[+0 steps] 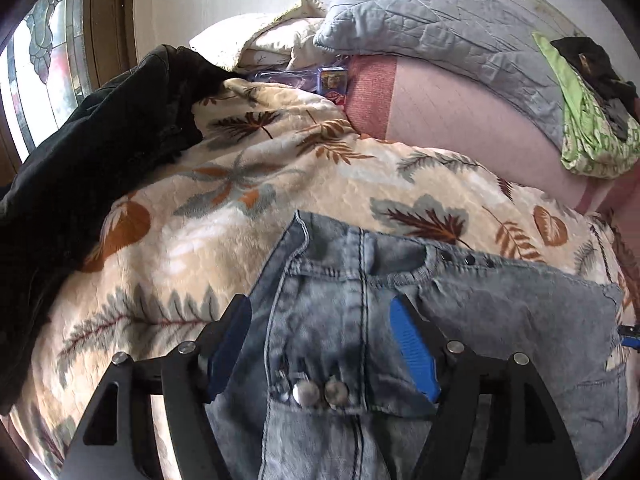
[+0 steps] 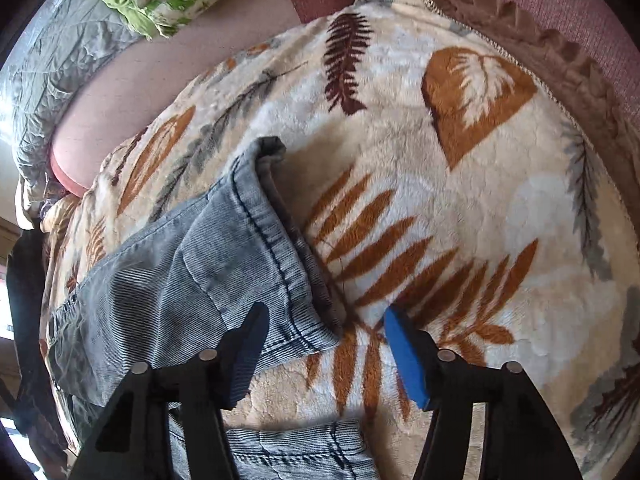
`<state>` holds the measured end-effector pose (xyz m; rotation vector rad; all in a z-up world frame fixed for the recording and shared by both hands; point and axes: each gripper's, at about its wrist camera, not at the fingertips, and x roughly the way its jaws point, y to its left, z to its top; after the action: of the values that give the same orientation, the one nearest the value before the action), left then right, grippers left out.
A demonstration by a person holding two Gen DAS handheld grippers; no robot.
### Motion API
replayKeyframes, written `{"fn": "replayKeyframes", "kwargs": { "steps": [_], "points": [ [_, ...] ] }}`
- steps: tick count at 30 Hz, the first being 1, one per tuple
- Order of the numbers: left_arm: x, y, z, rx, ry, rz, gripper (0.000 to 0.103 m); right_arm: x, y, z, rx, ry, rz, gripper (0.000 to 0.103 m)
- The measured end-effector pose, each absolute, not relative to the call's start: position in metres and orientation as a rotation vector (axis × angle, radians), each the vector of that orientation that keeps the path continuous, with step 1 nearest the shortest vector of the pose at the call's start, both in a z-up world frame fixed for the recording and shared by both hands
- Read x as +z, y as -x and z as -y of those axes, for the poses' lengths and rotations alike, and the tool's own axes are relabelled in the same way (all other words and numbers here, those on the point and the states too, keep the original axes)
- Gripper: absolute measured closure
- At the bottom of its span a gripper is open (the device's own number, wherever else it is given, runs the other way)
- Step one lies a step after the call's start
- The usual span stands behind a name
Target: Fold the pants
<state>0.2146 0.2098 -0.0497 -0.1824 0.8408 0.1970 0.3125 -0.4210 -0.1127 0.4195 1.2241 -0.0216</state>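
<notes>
Light blue denim pants (image 1: 400,320) lie on a leaf-patterned cream blanket (image 1: 280,184). In the left wrist view my left gripper (image 1: 320,312) is open over the waistband, its blue pads either side of the fly and the metal buttons (image 1: 320,394). In the right wrist view my right gripper (image 2: 326,320) is open over the hem corner of one pant leg (image 2: 224,264). The left finger is above the denim and the right finger above the blanket (image 2: 460,184). A second hem (image 2: 304,452) shows at the bottom edge.
A black garment (image 1: 92,152) lies at the blanket's left side. A grey quilted pillow (image 1: 432,16), cream pillows (image 1: 256,40) and a green patterned cloth (image 1: 588,136) sit at the back on a pink sheet (image 1: 460,112). A brown ruffled blanket edge (image 2: 560,64) runs on the right.
</notes>
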Motion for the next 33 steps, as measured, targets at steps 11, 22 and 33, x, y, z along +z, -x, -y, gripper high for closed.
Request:
{"fn": "replayKeyframes", "kwargs": {
  "steps": [11, 22, 33],
  "points": [
    [-0.077, -0.173, -0.189, 0.165, 0.202, -0.798, 0.030, -0.056, -0.283, 0.403, -0.049, -0.256, -1.177, 0.087],
    [-0.070, -0.168, -0.195, 0.171, 0.219, -0.733, 0.030, -0.074, -0.270, 0.397, -0.175, -0.157, -1.164, 0.056],
    [-0.125, -0.206, -0.199, 0.220, 0.204, -1.039, 0.013, -0.103, -0.270, 0.339, -0.067, -0.163, -1.240, 0.030]
  ]
}}
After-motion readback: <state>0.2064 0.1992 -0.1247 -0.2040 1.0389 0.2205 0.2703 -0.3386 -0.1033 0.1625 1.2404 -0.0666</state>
